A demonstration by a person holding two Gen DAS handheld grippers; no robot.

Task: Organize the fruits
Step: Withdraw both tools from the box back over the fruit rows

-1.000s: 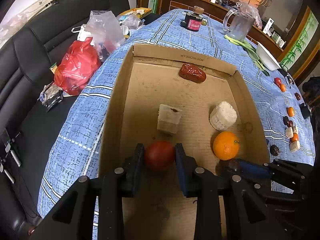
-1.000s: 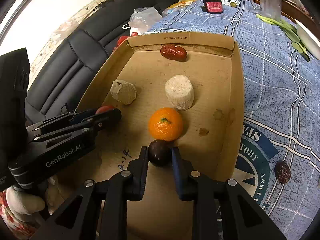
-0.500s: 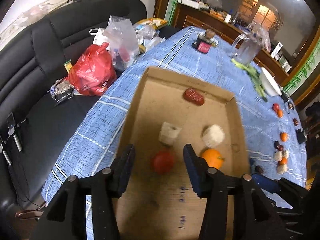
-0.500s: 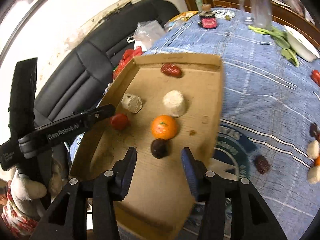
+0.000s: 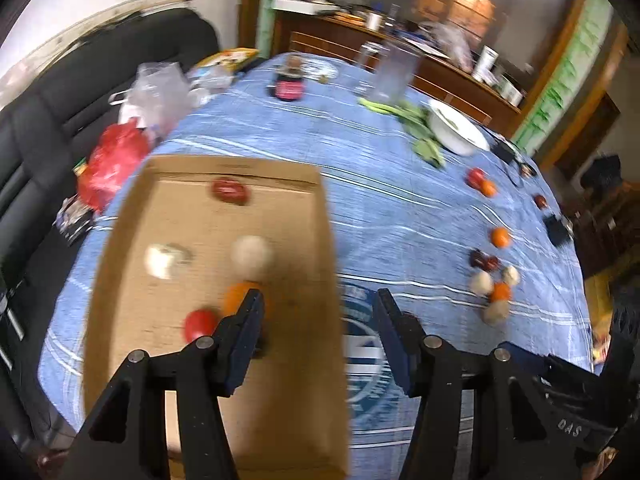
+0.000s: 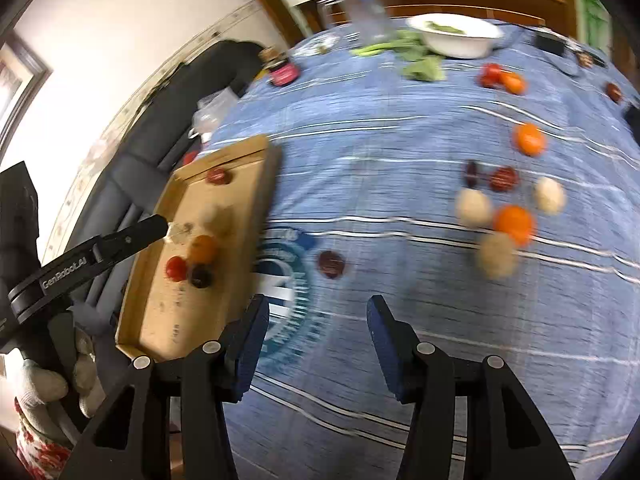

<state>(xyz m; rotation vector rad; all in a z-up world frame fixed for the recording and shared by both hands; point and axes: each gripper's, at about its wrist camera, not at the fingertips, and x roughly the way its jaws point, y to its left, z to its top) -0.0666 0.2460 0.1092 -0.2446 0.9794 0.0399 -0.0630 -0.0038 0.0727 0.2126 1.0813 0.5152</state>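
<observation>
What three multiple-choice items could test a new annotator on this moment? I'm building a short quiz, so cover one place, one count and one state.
1. Where does the lone dark fruit nearest the right gripper lie?
A. inside the cardboard box
B. on the blue tablecloth beside the box
C. in the white bowl

2. How many orange-coloured fruits lie inside the cardboard box?
A. one
B. two
C. three

3. How do the left gripper and the right gripper stand?
A. both shut on fruit
B. left open, right shut
C. both open and holding nothing

Answers:
1 B: in the right wrist view it rests on the blue tablecloth, just outside the box's wall.
2 A: only one orange fruit shows in the box, beside a red fruit and a dark one.
3 C: each wrist view shows its fingers spread wide with nothing between them.
</observation>
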